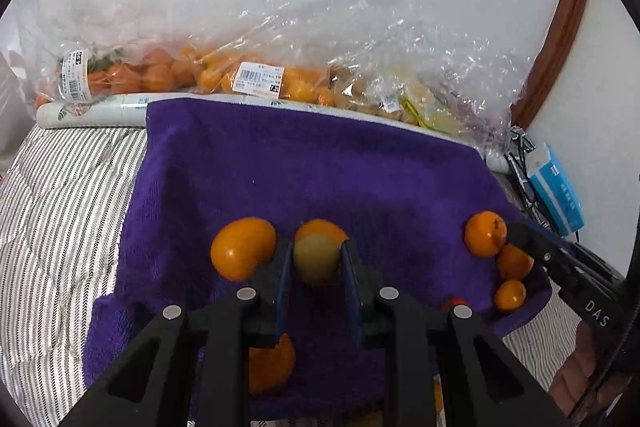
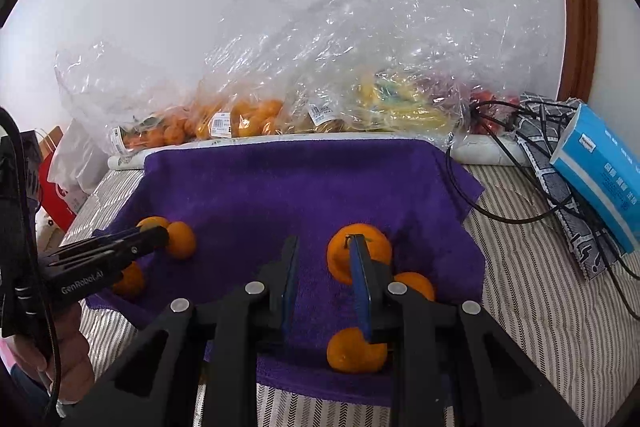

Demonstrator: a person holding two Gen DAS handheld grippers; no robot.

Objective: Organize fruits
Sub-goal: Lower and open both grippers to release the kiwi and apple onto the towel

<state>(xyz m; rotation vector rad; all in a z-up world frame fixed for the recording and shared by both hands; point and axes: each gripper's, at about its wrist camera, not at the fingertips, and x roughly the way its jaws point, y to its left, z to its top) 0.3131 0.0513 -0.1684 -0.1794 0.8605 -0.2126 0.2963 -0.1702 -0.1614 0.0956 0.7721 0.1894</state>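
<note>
Left wrist view: the left gripper (image 1: 317,247) points steeply down, its fingers pinching a small yellow-green fruit (image 1: 316,261) just above the near middle of a purple towel (image 1: 304,163). An orange fruit (image 1: 325,228) lies directly behind the held one, a larger orange fruit (image 1: 243,247) just to its left, and another (image 1: 272,363) shows partly under the gripper body. At the towel's right edge three mandarins (image 1: 484,233) lie in a close group. The right gripper (image 1: 520,233) reaches them from the right, its tip at the farthest one; its body bears the letters "DAS", and the person's hand (image 1: 580,379) shows behind it. Right wrist view: the right gripper (image 2: 324,241) also slopes downward, its fingers drawn as close as they come, with only bare towel in the narrow gap between them. The right finger crosses in front of one mandarin. The left gripper there carries the marking "GenRobot.AI" (image 2: 82,283) and is gripped by a hand (image 2: 60,351). The towel's middle and far half lie bare, giving open room. The towel rests on a striped quilt (image 1: 60,187), and its far edge meets a white printed roll (image 1: 92,111). Beyond the roll, clear plastic bags (image 1: 280,39) of orange and yellow fruit lean against the wall; their white barcode labels (image 1: 258,79) are too small to read. On the right lie a blue tissue pack (image 2: 600,163), its print illegible, and black cables (image 2: 500,155).
</note>
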